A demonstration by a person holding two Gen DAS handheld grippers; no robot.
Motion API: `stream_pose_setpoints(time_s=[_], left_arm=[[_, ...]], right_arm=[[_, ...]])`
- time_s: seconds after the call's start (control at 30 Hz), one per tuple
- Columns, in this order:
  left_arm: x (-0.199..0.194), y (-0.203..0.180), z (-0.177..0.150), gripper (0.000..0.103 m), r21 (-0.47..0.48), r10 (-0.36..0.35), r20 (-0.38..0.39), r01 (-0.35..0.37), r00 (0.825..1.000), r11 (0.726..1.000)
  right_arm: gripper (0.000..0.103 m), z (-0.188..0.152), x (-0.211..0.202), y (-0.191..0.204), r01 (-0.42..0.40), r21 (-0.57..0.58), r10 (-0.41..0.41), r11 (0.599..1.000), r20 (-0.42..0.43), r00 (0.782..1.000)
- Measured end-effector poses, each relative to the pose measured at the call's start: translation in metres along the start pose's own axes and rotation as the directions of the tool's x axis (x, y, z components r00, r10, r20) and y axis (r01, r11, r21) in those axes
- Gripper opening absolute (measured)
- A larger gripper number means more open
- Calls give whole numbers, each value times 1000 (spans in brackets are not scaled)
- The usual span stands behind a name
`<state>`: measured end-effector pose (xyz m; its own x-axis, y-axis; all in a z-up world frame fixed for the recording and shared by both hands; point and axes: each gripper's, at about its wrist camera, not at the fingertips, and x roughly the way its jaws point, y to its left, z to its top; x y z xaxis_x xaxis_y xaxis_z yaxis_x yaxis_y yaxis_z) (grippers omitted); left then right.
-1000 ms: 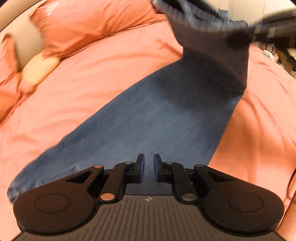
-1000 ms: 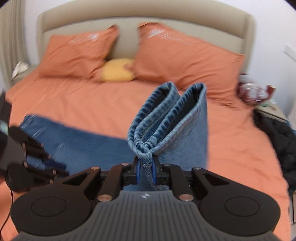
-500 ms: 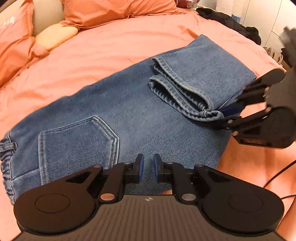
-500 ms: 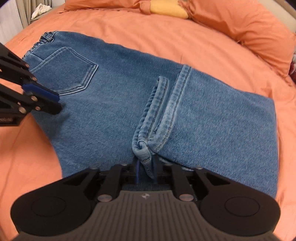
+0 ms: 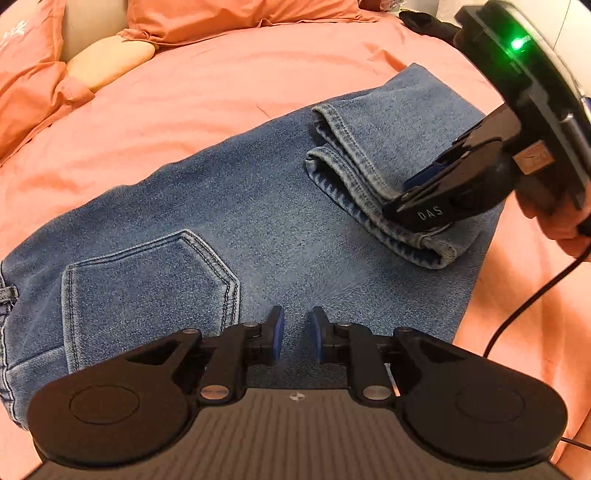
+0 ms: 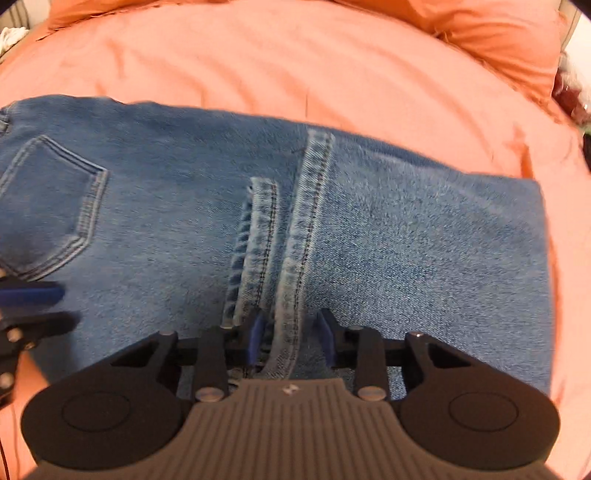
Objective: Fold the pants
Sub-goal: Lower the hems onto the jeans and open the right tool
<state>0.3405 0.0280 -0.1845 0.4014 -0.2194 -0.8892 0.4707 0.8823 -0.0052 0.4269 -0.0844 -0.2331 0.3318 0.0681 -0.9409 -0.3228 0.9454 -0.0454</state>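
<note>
Blue jeans (image 5: 236,206) lie folded on the orange bed, back pocket (image 5: 147,284) up, with the leg hems (image 5: 354,181) laid over the upper part. They also fill the right wrist view (image 6: 406,236). My left gripper (image 5: 295,338) hovers over the near edge of the jeans, jaws a little apart and empty. My right gripper (image 6: 291,338) is open, its jaws either side of the hems (image 6: 291,266), no longer pinching them. It shows in the left wrist view (image 5: 436,192) resting on the hems.
Orange bedsheet (image 5: 221,88) surrounds the jeans. Orange pillows (image 5: 229,14) and a yellow cushion (image 5: 107,62) lie at the head of the bed. A black cable (image 5: 532,302) trails on the right. Dark clothing (image 5: 424,22) lies at the far edge.
My right gripper brought the leg hems over and down onto the jeans, then opened and let them go. The left gripper stayed low by the near edge.
</note>
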Motion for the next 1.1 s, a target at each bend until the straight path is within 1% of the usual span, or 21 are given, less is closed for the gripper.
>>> stream_pose_setpoints(time_s=[0.03,0.07,0.13,0.23,0.27,0.37,0.43,0.5,0.57,0.63,0.67,0.73,0.77,0.97,1.03,1.07,1.1], left_arm=[[0,0,0,22,-4,-5,0,5,1000,1000],[-1,0,1,22,-7,-14,0,14,1000,1000],[-2,3,3,22,-38,-54,8,54,999,998],[-4,9,9,22,-113,-140,37,144,989,983],[-4,10,13,22,-133,-158,51,163,986,978],[-3,9,22,22,-168,-196,92,209,976,963],[0,7,28,22,-192,-203,98,218,974,957],[4,5,33,22,-217,-209,104,227,972,949],[8,3,38,23,-234,-208,104,227,973,945],[14,0,46,34,-235,-192,109,213,975,948],[18,-3,50,38,-236,-187,114,210,976,949],[29,-3,56,56,-250,-185,118,210,976,945],[35,-4,60,58,-259,-182,120,208,976,943],[69,-8,77,58,-337,-185,118,215,976,917],[77,-12,81,57,-349,-159,97,183,983,919],[78,-14,81,55,-355,-146,95,170,985,919],[78,-14,81,46,-369,-129,97,156,987,917]], right_arm=[[12,0,-3,-1,-28,-5,28,1000,3,1000],[8,0,-8,-3,-47,-10,47,999,13,999],[7,-4,-26,-4,-74,-33,75,997,36,996],[5,-15,-55,-5,-137,-82,141,987,47,989],[1,-19,-62,-7,-161,-85,165,983,44,985],[0,-29,-68,-10,-177,-87,183,980,64,981],[0,-33,-55,-10,-202,-43,204,978,63,977],[0,-36,-37,-10,-218,1,217,976,44,975],[0,-39,-20,-6,-225,10,225,974,34,974],[0,-39,-10,-9,-244,28,243,969,39,969],[1,-40,-9,-10,-255,28,254,967,41,966],[0,-40,-9,-15,-281,31,279,959,42,959],[0,-40,-9,-18,-295,39,293,955,42,955],[1,-43,-8,-22,-321,26,319,947,60,946],[1,-45,-7,-27,-342,40,339,939,68,938],[1,-45,-7,-29,-352,49,348,935,75,935],[2,-48,-8,-32,-360,55,355,931,84,931]])
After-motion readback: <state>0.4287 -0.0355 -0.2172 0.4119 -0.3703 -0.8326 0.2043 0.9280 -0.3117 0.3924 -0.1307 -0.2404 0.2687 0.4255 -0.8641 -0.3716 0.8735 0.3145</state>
